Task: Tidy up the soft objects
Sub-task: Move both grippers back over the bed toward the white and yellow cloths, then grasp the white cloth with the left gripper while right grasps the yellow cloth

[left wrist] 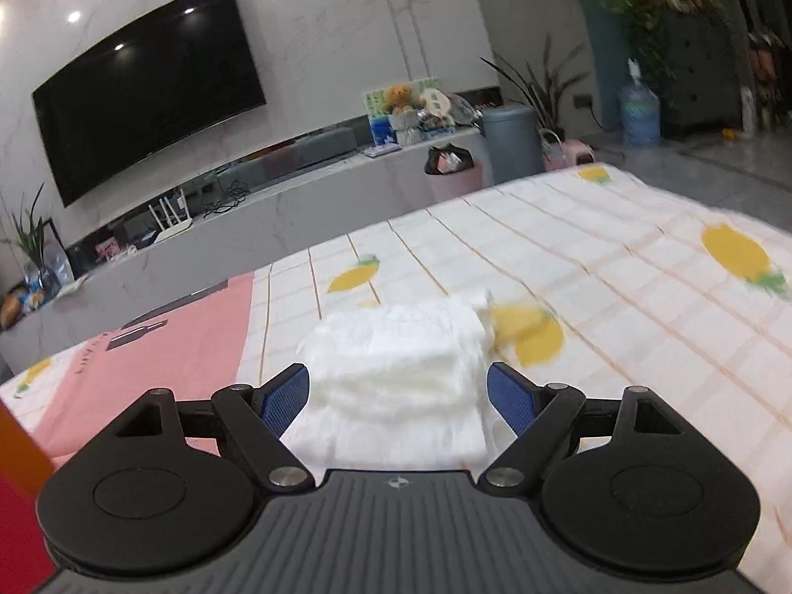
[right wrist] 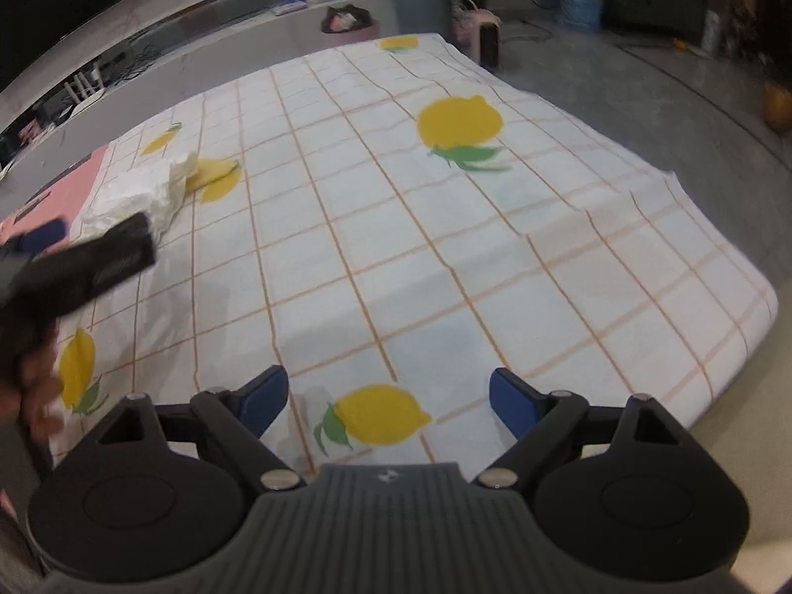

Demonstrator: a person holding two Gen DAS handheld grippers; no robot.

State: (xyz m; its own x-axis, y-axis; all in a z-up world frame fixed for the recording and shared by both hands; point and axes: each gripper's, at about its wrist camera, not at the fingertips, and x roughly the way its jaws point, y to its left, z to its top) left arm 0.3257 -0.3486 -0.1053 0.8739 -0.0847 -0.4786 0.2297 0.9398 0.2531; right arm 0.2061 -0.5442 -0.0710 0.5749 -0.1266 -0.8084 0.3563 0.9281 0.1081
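Left gripper point(left wrist: 398, 398) has its jaws wide, one blue pad either side of the white pad stack point(left wrist: 396, 371), not pressing it — looks lined up for a side grab, judging by how the fingers straddle the stack. The stack lies on the lemon-print sheet point(left wrist: 618, 297), near the sheet's left part, just beside the pink cloth point(left wrist: 173, 346) and partly over a yellow lemon print; it is folded or layered, edges fluffy, so a squeeze will likely compress it. Right gripper point(right wrist: 388, 398) is also wide open and empty, hovering over bare sheet near the front edge, well apart from the stack, probably kept out of the way. From the right wrist view the left gripper body is a dark blur at the left with a hand point(right wrist: 29, 391) under it. Behind the sheet: TV point(left wrist: 148, 84), low cabinet with clutter, grey bin point(left wrist: 510, 143), water jug point(left wrist: 638, 114). Nothing blocks the grab; the pink cloth sits close to the left finger and could get caught.
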